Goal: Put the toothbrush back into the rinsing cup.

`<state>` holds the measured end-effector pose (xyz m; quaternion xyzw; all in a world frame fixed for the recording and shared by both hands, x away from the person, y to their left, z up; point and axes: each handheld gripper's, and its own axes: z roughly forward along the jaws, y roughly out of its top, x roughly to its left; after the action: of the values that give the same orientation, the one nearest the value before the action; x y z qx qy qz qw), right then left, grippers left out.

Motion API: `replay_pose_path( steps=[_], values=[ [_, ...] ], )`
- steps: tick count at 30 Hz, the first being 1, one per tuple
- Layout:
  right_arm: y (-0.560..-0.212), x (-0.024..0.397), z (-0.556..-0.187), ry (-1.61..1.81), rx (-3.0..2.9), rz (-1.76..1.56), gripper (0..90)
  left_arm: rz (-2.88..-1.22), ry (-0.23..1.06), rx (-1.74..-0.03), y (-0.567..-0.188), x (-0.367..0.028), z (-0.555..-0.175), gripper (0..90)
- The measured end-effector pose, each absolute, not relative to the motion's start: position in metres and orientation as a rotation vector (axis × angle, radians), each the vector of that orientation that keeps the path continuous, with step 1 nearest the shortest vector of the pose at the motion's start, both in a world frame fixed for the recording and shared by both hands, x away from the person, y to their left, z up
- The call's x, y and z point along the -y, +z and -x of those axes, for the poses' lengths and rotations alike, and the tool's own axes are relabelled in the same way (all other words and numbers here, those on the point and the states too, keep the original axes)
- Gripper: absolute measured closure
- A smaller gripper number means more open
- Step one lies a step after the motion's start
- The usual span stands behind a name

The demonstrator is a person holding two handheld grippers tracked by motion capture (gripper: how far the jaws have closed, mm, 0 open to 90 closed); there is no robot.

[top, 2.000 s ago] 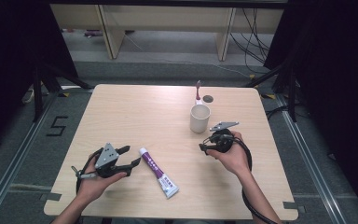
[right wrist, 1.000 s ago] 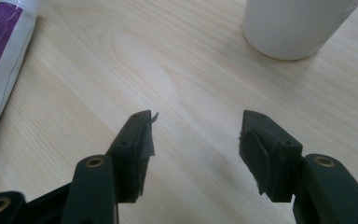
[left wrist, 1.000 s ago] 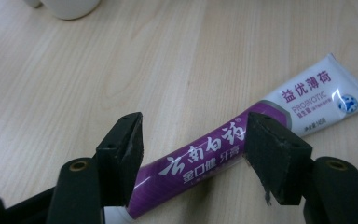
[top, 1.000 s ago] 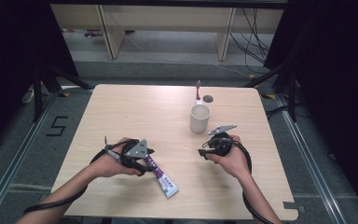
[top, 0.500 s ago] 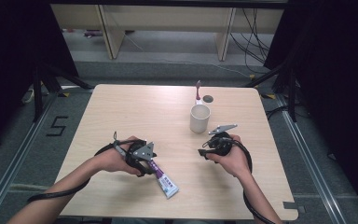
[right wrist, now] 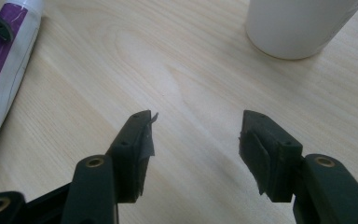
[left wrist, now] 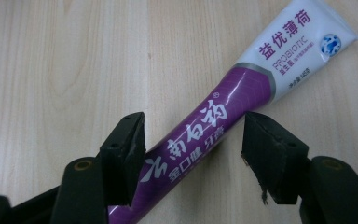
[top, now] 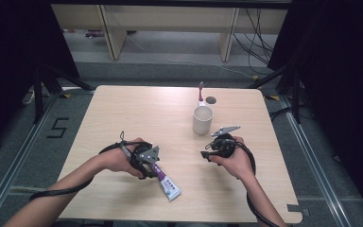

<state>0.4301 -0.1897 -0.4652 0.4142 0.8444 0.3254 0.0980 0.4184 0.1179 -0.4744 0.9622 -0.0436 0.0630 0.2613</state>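
Because we mean to lift the purple-and-white toothpaste tube (left wrist: 223, 116) off the bench (top: 137, 109), our left claw (left wrist: 191, 140) straddles it, spread and not yet pinching; our right claw (right wrist: 196, 135) waits agape.

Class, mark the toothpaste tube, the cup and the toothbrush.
Toothpaste tube (left wrist: 223, 105), left gripper view, purple body.
Cup (top: 202, 120), high view, outer wall.
Toothbrush (top: 200, 92), high view, handle.

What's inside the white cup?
The high view looks at the cup from the side, so its inside is hidden by its wall. A toothbrush stands up just behind it; whether it sits inside, I cannot tell.
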Motion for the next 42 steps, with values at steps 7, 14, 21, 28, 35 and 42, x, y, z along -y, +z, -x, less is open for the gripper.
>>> replay_pose_path(
  steps=[7, 14, 21, 28, 35, 42],
  values=[
    [-0.466, 0.19, -0.43, 0.963, -2.511, -1.222, 44.6, -2.623, 0.161, 0.154, -0.476, -0.115, -0.418, 40.0],
    [-0.467, 0.19, -0.431, 0.969, -2.515, -1.197, 44.6, -2.656, 0.15, 0.188, -0.476, -0.114, -0.419, 40.6],
    [-0.467, 0.19, -0.431, 0.97, -2.517, -1.199, 44.5, -2.695, 0.139, 0.194, -0.477, -0.113, -0.418, 42.0],
    [-0.466, 0.189, -0.429, 0.965, -2.518, -1.256, 44.5, -2.738, 0.109, 0.192, -0.477, -0.111, -0.42, 43.4],
    [-0.465, 0.19, -0.429, 0.953, -2.514, -1.273, 44.5, -2.765, 0.09, 0.183, -0.479, -0.107, -0.42, 44.7],
    [-0.466, 0.191, -0.43, 0.972, -2.507, -1.242, 44.5, -2.816, 0.048, 0.189, -0.478, -0.103, -0.422, 47.8]
  ],
)
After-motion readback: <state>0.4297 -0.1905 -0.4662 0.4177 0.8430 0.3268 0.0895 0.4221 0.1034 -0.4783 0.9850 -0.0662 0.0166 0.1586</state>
